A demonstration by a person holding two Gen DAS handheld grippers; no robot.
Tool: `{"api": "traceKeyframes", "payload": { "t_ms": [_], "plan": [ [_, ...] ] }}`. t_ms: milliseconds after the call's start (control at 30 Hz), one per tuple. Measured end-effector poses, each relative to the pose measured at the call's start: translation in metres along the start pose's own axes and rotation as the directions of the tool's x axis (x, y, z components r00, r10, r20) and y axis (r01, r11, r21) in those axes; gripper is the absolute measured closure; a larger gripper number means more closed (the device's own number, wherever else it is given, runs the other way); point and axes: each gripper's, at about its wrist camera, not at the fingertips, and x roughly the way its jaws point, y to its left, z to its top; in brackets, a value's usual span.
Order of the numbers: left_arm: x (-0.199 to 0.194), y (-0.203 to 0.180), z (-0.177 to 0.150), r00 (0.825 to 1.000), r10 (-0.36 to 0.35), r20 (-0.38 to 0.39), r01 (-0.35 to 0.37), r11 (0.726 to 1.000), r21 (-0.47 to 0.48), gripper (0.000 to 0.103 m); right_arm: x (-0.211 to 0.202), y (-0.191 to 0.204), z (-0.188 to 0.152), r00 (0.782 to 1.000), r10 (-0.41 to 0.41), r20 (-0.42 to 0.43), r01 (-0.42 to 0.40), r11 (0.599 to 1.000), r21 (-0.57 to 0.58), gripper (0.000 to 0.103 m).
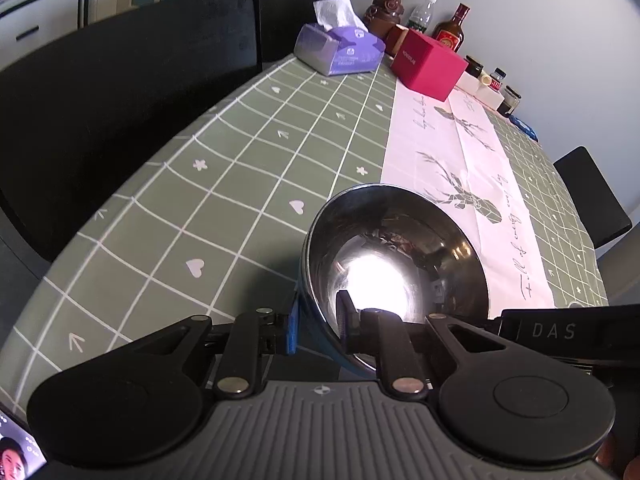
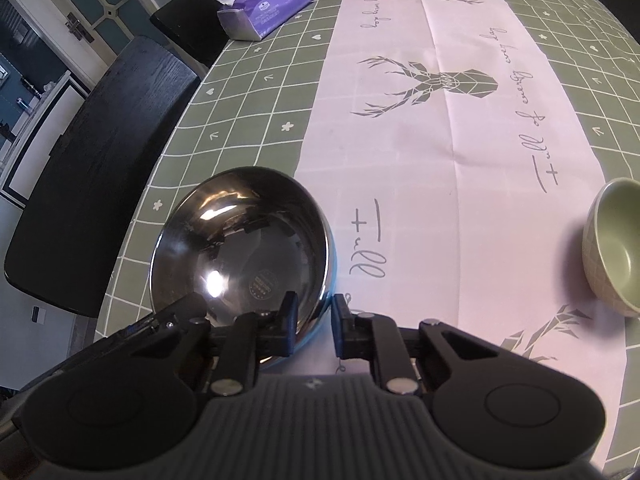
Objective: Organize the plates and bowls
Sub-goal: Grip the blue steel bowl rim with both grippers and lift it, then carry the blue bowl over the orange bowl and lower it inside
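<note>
The steel bowl (image 1: 396,256) is pinched at its near rim by the left hand-held gripper (image 1: 316,320) and by the right hand-held gripper (image 2: 314,320), both angled downward over the counter (image 2: 248,92). A green bowl (image 2: 616,244) (empty) is seen right of the right one; a tissue pack (image 1: 340,48) lies far ahead.

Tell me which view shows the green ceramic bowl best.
The right wrist view: the green bowl sits at its right edge on the white runner, partly cut off, interior visible. The left wrist view doesn't show it, only the steel bowl.
</note>
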Motion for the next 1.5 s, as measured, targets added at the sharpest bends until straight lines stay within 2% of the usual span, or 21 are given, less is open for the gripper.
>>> {"api": "traceKeyframes", "payload": {
  "t_ms": [267, 433, 633, 1000, 1233, 1500],
  "plan": [
    [-0.029, -0.013, 0.002, 0.997, -0.005, 0.083, 0.003, 1.000, 0.025, 0.084, -0.023, -0.004, -0.004, 0.999, 0.034, 0.037, -0.034, 0.999, -0.001, 0.089],
    [-0.054, -0.028, 0.002, 0.988, -0.019, 0.155, 0.010, 0.998, 0.063, 0.085, -0.050, -0.002, -0.013, 0.995, 0.042, 0.087, -0.040, 0.999, -0.029, 0.089],
    [-0.077, -0.044, -0.002, 0.982, -0.059, 0.180, 0.041, 0.994, 0.102, 0.085, -0.081, -0.011, -0.025, 0.990, 0.049, 0.130, -0.046, 0.999, -0.027, 0.089],
    [-0.105, -0.074, -0.026, 0.982, -0.110, 0.150, 0.084, 0.982, 0.172, 0.085, -0.127, -0.039, -0.054, 0.987, 0.039, 0.158, -0.040, 0.999, 0.004, 0.089],
    [-0.116, -0.085, -0.039, 0.989, -0.135, 0.067, 0.120, 0.975, 0.187, 0.085, -0.151, -0.056, -0.074, 0.985, 0.031, 0.171, -0.034, 0.999, 0.016, 0.089],
    [-0.134, -0.099, -0.054, 0.990, -0.139, 0.019, 0.129, 0.956, 0.265, 0.084, -0.171, -0.067, -0.096, 0.982, 0.033, 0.185, -0.033, 0.999, -0.002, 0.089]
  ]
}}
